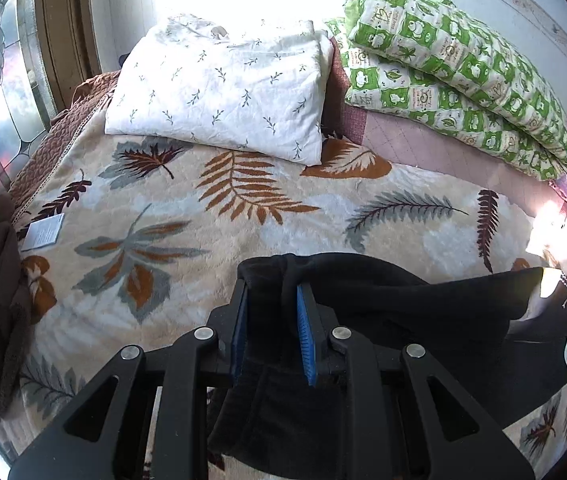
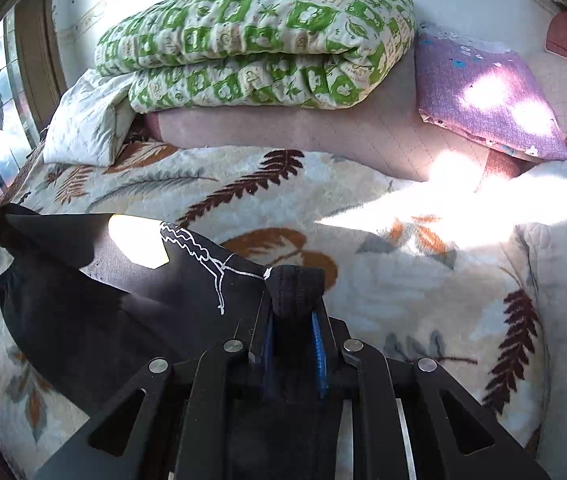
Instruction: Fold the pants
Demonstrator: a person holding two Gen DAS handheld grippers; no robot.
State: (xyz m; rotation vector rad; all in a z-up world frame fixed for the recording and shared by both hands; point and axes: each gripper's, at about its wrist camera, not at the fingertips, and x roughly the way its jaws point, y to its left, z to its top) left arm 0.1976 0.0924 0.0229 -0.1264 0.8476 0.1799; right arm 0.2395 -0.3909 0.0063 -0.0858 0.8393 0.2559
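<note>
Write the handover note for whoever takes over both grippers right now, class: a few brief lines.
Left gripper: shut on a bunched edge of the black pants.
Right gripper: shut on another bunched edge, by the loose white thread.
Pants hang stretched between the two above the leaf-print blanket.
Done: both ends gripped, lifted.
Left: all folds, then lay flat.

A bed was covered by a cream blanket (image 1: 211,220) patterned with leaves. On it lay a white pillow (image 1: 223,88), a folded green-checked quilt (image 2: 255,44), a purple cushion (image 2: 487,100), a small paper leaflet (image 1: 43,232) and black pants (image 1: 423,312).
</note>
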